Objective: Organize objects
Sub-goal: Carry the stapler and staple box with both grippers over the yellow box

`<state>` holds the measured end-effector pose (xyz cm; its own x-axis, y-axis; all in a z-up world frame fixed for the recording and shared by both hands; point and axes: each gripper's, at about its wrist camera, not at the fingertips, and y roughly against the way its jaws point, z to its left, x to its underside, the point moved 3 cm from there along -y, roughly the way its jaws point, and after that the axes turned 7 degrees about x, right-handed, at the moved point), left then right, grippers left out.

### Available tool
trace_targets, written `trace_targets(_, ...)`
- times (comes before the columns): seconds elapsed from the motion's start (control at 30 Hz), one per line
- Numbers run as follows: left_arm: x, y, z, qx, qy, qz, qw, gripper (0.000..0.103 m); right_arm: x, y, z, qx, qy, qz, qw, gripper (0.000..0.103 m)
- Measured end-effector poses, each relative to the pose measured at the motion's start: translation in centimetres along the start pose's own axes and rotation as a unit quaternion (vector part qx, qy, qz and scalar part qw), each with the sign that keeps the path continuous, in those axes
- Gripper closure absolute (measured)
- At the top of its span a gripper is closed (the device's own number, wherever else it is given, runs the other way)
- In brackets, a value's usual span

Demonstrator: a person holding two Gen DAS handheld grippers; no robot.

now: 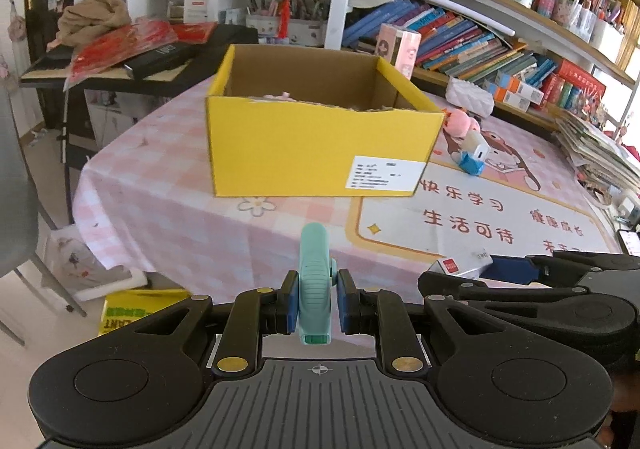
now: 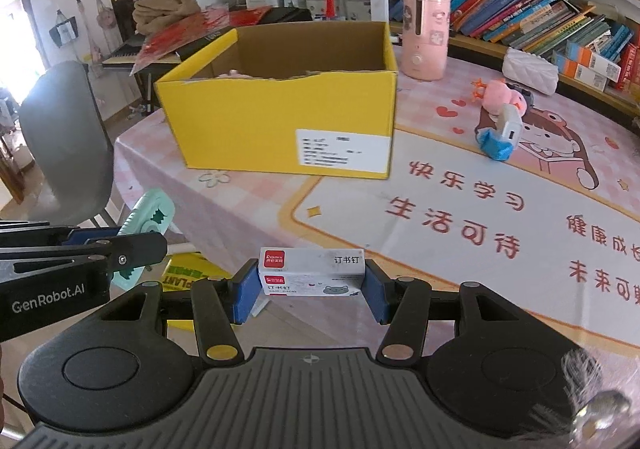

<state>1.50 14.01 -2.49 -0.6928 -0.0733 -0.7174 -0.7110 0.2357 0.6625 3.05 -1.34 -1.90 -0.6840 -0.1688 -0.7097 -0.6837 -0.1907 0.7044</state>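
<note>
Open cardboard box (image 2: 280,105) sitting on the table (image 2: 440,217), toward its left edge. Humidifier (image 2: 425,33) just behind the box's right corner. Plush toy (image 2: 505,99) and small charger (image 2: 509,129) off to the right, touching. Bookshelves (image 2: 540,9) behind everything, chair (image 2: 64,141) left of the table.

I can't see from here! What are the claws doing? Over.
Left claw shut on mint tape dispenser. Right claw shut on staple box. Yellow box ahead, open; nothing blocking. Over.
</note>
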Motion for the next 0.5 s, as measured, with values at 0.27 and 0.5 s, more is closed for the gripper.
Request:
trace_targets(0.27, 0.0, 0.8, 1.0, 0.01, -0.002, -0.01, 0.9999, 0.086, 0.0, 0.6, 1.7, 0.01, 0.005, -0.007, 1.0, 0.052)
trace_targets(0.5, -0.5, 1.1, 1.4, 0.017, -0.002, -0.02, 0.9997, 0.086, -0.5, 1.0, 2.2, 0.02, 0.009, -0.013, 1.0, 0.052)
